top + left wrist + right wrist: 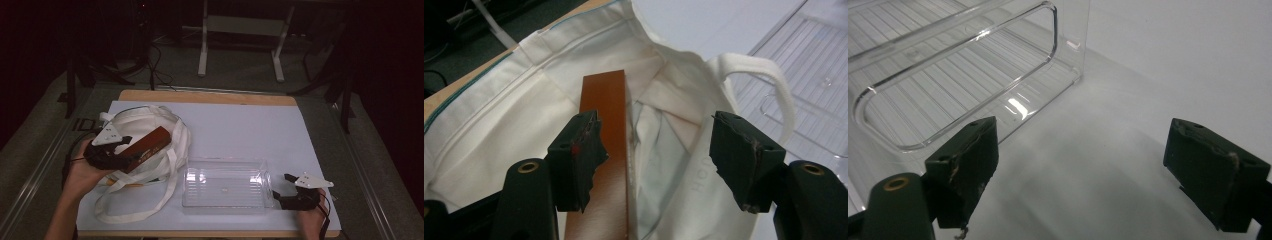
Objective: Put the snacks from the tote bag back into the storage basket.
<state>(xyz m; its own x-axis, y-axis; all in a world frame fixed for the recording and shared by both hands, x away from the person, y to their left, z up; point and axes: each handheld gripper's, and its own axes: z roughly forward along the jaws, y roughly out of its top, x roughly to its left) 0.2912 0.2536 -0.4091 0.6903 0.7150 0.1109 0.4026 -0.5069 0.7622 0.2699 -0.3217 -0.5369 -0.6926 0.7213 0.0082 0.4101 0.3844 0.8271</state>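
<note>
The brown box (605, 150) lies in the mouth of the white tote bag (524, 100), between the left gripper (659, 150)'s parted jaws, beside one pad; whether they touch is unclear. Beside the bag, the right gripper (1088, 165) gapes, empty, near the clear plastic tray (948, 75).

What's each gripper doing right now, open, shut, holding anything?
Left gripper: open, brown box between the jaws, right pad clear of it.
Right gripper: open, empty, beside the clear bin.

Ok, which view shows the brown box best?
The left gripper view: the brown box runs up from between the jaws into the bag. The high view shows it small and angled, at the left gripper.
</note>
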